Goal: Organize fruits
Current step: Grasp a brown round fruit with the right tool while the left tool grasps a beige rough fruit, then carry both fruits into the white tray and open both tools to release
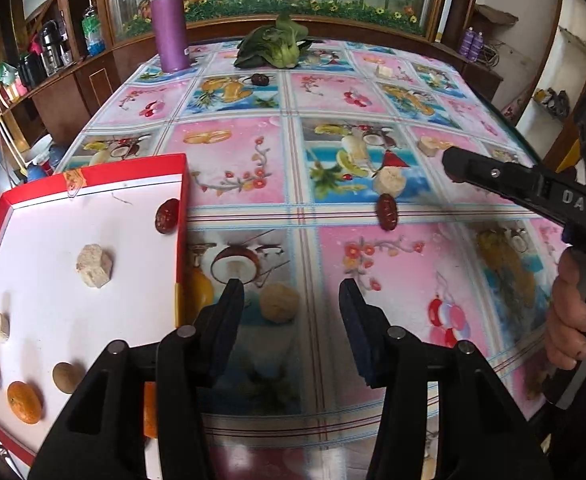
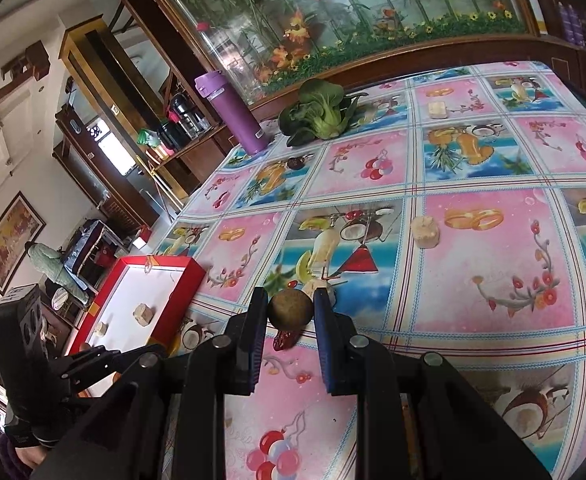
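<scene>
The right gripper [image 2: 291, 314] has its jaws closed on a small round brown fruit [image 2: 291, 313], which sits pinched between the blue-padded fingertips at the lower middle of the right wrist view, apparently lifted clear of the tablecloth [image 2: 493, 280]. The left gripper [image 1: 291, 300] has its jaws spread wide with nothing between them, low in the left wrist view.

The red box [image 1: 93, 176] with the white floor lies at the lower left of the left wrist view and already holds a red date [image 1: 167, 216] against its right wall, two pale cut chunks, two brown round fruits and an orange [image 1: 24, 402]. In the right wrist view the same box appears at the left middle, so the held fruit has to travel leftward from the right jaws to reach it. Being round, it has no long axis to mind.

Loose pieces are scattered on the cloth: a second red date [image 1: 387, 212] at centre right of the left wrist view, lying with its long axis roughly up and down the frame; a pale round piece [image 1: 279, 303] just beyond the left fingertips; and a pale chunk [image 2: 425, 232] right of centre in the right wrist view. The pale round piece lies straight ahead of the open left jaws, so the left hand looks nearer to it, while the date sits just under and behind the right jaws.

A purple flask [image 1: 167, 16] and a leafy green vegetable [image 1: 275, 46] stand at the far edge, well apart from the work.
</scene>
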`<state>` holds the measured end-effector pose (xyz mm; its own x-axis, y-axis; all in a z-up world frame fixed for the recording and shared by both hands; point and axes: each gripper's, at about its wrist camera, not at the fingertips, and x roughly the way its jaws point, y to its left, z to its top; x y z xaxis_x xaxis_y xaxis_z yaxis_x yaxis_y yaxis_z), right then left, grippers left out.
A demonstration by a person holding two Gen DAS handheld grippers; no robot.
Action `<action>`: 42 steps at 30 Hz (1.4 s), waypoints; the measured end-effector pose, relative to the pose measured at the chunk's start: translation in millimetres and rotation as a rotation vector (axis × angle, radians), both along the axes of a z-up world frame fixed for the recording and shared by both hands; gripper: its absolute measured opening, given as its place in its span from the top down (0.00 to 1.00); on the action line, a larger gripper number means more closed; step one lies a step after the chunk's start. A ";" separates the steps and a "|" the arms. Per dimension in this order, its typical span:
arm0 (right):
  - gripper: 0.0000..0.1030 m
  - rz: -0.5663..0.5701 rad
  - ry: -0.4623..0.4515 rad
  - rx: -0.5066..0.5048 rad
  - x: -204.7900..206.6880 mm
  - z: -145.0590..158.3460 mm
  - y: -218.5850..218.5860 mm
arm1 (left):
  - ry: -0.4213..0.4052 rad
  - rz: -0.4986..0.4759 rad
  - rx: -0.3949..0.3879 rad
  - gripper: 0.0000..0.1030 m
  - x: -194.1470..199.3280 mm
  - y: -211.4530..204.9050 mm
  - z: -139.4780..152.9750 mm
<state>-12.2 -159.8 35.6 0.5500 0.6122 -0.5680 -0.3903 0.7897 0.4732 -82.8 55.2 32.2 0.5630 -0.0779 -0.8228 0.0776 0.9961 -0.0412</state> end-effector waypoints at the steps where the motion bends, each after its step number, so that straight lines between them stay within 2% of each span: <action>1: 0.79 0.001 -0.003 -0.002 -0.3 0.2 0.4 | 0.007 -0.001 0.012 0.50 1.5 -1.7 -3.3; 8: 0.79 -0.004 -0.001 -0.006 0.1 -0.3 0.3 | 0.039 0.015 0.034 0.53 8.4 -3.6 -21.8; 12: 0.79 -0.002 -0.004 -0.014 -0.3 -0.5 1.9 | 0.026 0.023 0.038 0.75 8.7 -2.5 -21.3; 19: 0.79 -0.007 -0.019 -0.024 -0.7 -1.3 3.2 | -0.003 0.036 0.038 0.75 4.2 -1.2 -18.1; 26: 0.79 0.055 -0.015 0.019 -8.2 2.1 23.0 | -0.131 0.081 0.070 0.75 -18.8 12.3 22.5; 29: 0.79 0.103 -0.025 0.025 -13.1 12.4 49.7 | -0.182 0.126 0.081 0.75 -28.7 32.7 40.1; 32: 0.79 0.174 -0.049 0.024 -17.9 27.4 87.1 | -0.214 0.210 0.112 0.75 -40.6 70.5 51.1; 38: 0.79 0.313 -0.075 0.007 -26.0 43.1 172.0 | -0.210 0.428 0.114 0.75 -61.0 166.3 50.1; 42: 0.79 0.392 -0.043 -0.047 -30.7 34.0 226.3 | -0.189 0.503 0.117 0.75 -70.8 203.8 44.0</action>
<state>-43.0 66.5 69.5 0.3039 0.7541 -0.5822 -0.6851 0.5977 0.4165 -153.6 259.0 76.2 0.6457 0.3249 -0.6910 -0.4143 0.9092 0.0403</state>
